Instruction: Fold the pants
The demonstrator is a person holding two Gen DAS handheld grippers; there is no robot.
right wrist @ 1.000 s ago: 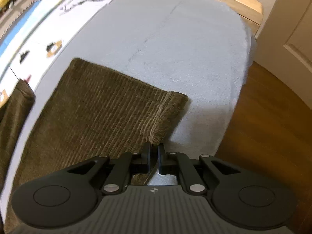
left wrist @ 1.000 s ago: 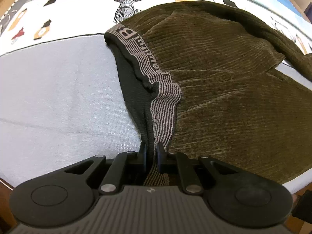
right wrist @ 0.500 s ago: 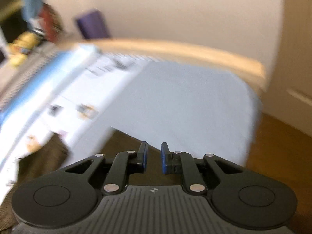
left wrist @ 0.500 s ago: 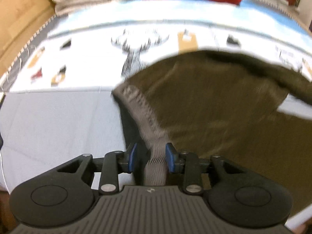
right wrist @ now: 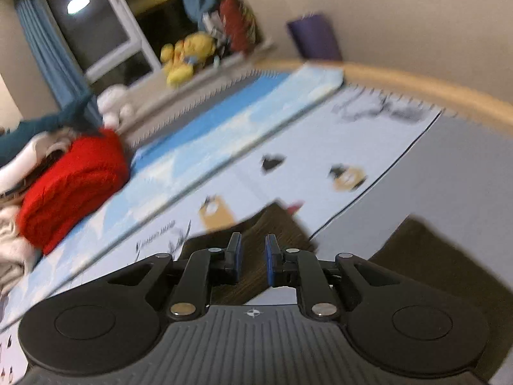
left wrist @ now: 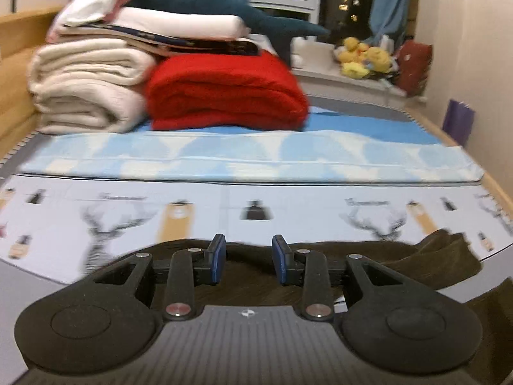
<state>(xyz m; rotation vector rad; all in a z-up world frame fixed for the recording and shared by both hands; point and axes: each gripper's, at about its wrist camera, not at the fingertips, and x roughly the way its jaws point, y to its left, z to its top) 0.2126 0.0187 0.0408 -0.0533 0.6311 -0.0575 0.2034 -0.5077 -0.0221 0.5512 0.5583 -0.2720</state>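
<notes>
Pants (left wrist: 250,276) below parted left gripper (left wrist: 248,260) fingers (unheld).

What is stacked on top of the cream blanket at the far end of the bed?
On the cream blanket lie dark patterned bedding, white folded linen and a teal plush toy. What is behind the pile is hidden.

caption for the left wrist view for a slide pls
Open left gripper above brown pants on the bed, facing folded red blanket.
</notes>
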